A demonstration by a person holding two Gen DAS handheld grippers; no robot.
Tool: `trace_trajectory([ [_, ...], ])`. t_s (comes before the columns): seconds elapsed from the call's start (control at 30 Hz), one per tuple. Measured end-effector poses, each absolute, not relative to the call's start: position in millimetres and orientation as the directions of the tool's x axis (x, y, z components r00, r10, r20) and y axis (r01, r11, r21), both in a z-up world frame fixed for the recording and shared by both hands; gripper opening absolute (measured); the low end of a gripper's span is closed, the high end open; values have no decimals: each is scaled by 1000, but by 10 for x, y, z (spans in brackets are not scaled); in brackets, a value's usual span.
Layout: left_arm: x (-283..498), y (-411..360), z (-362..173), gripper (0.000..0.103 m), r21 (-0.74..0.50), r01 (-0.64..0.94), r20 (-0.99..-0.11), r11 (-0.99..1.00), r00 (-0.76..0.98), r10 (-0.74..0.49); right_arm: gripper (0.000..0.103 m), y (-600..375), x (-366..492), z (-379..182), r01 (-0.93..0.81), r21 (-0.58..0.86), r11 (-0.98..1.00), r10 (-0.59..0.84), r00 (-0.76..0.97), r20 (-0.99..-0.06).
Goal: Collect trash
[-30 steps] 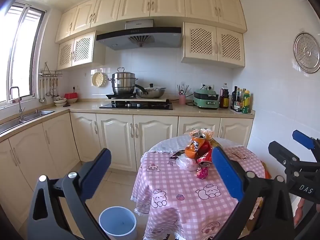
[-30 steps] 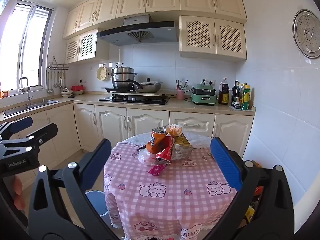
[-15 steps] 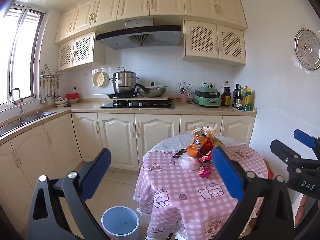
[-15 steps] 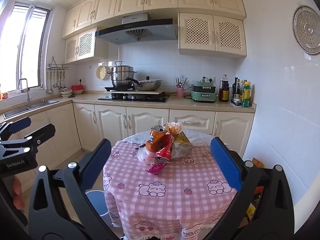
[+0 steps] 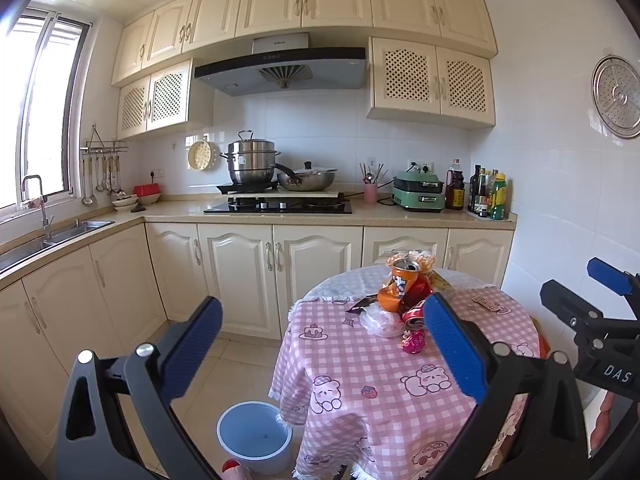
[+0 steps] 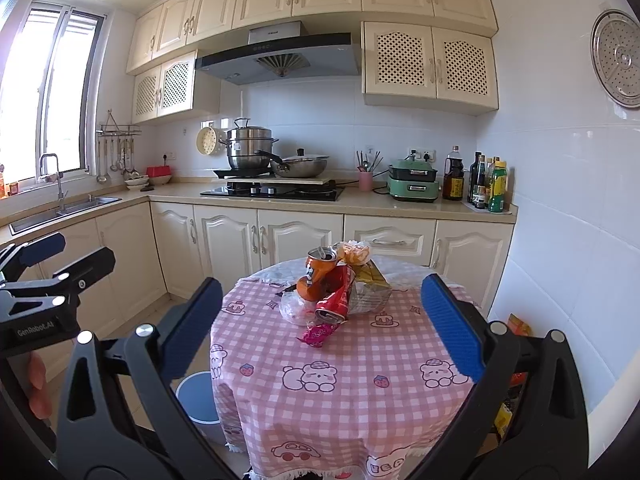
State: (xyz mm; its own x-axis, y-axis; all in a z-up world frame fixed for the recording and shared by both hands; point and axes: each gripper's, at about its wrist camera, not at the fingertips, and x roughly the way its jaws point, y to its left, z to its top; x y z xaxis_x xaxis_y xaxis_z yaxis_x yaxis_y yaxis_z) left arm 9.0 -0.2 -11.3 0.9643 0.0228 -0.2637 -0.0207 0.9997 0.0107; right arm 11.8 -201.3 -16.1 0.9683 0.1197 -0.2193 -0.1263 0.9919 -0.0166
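A heap of trash sits on the round table with a pink checked cloth [image 6: 344, 380]: an orange can [image 6: 318, 270], a crushed red can [image 6: 336, 304], a clear plastic bag [image 6: 294, 308], a pink wrapper [image 6: 318, 335] and a yellowish snack bag [image 6: 370, 292]. The heap also shows in the left wrist view, with the orange can [image 5: 400, 284] on top. A blue bin [image 5: 254, 436] stands on the floor left of the table. My left gripper [image 5: 320, 344] is open and empty, well short of the table. My right gripper [image 6: 320, 320] is open and empty, facing the heap from a distance.
Cream cabinets and a counter [image 5: 280, 216] with a stove, pots and bottles run along the back wall. A sink [image 5: 60, 232] is at the left. A white tiled wall [image 6: 560, 220] is close on the right. Tiled floor [image 5: 236, 368] lies between cabinets and table.
Both grippers have drifted slightly; the table sits a little further right and lower in the left view. Both grippers stay open and empty.
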Motion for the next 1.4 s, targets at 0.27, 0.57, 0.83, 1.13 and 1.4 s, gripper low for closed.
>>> trace_trajectory([
  [0.27, 95, -9, -106, 98, 16, -19, -271, 1000, 962, 23, 97, -2025, 138, -170, -127, -15, 992, 120, 968, -222],
  [0.57, 86, 13, -92, 98, 10, -27, -278, 1000, 960, 28, 97, -2024, 161, -206, -131, -14, 991, 125, 966, -227],
  [0.83, 84, 16, -103, 98, 11, -23, -280, 1000, 960, 26, 97, -2026, 171, -281, -131, -13, 991, 124, 964, -234],
  [1.13, 81, 10, -111, 98, 14, -23, -285, 1000, 958, 26, 97, -2043, 162, -263, -133, -9, 991, 128, 963, -238],
  [1.4, 92, 13, -107, 98, 11, -26, -290, 1000, 957, 28, 97, -2042, 160, -257, -135, -8, 991, 129, 961, -244],
])
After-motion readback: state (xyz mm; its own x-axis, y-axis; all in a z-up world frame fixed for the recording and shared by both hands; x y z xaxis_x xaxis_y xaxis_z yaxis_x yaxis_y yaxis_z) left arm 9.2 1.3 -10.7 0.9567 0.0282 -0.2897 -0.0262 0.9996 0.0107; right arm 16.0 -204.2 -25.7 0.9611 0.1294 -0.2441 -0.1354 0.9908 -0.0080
